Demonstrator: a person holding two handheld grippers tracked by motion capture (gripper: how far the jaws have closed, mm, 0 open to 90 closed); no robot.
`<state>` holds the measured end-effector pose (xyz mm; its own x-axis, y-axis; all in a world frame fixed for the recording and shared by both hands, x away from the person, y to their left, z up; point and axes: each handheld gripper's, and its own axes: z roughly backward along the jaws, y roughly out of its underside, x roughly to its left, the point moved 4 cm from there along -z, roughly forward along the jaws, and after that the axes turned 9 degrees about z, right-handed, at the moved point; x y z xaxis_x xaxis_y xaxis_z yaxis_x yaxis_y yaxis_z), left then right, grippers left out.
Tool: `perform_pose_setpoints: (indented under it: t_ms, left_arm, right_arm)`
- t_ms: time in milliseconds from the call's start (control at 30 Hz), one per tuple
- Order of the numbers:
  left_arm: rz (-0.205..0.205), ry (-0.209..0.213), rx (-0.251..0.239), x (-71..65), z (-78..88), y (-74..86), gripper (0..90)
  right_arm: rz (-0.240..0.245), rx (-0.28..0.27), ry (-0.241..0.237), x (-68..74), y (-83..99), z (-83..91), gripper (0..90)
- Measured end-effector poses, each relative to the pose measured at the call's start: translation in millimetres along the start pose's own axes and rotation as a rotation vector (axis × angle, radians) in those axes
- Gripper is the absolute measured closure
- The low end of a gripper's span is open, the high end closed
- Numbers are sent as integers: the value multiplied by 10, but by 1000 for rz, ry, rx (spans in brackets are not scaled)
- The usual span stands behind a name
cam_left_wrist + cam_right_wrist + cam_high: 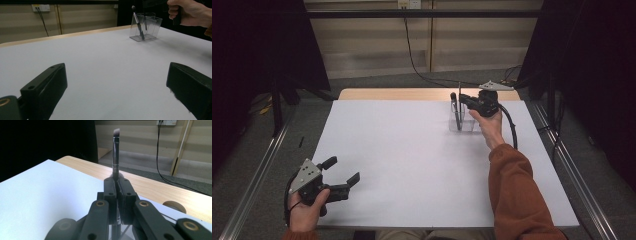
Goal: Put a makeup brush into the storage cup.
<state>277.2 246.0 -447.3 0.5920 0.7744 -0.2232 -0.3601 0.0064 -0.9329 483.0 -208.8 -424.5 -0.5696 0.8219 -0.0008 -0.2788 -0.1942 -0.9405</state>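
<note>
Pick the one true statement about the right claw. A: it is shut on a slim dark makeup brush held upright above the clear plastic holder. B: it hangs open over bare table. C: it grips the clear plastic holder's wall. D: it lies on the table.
A: the right claw has its jaws pressed together on the slim dark makeup brush, bristles up, over the clear plastic holder.

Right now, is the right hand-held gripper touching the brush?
Touching. The right gripper view shows the right hand-held gripper with its jaws shut on the brush handle, no gap either side, bristles up.
</note>
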Motion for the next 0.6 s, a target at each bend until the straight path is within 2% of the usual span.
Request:
perform_pose_setpoints:
  t_ms: [367,600]
  left_arm:
    - [3,-3,-2,5,0,-1,34]
    - [7,0,2,5,-8,6,34]
  right_arm:
    - [-22,5,0,-21,57,-4,854]
    - [-28,4,4,-33,77,15,748]
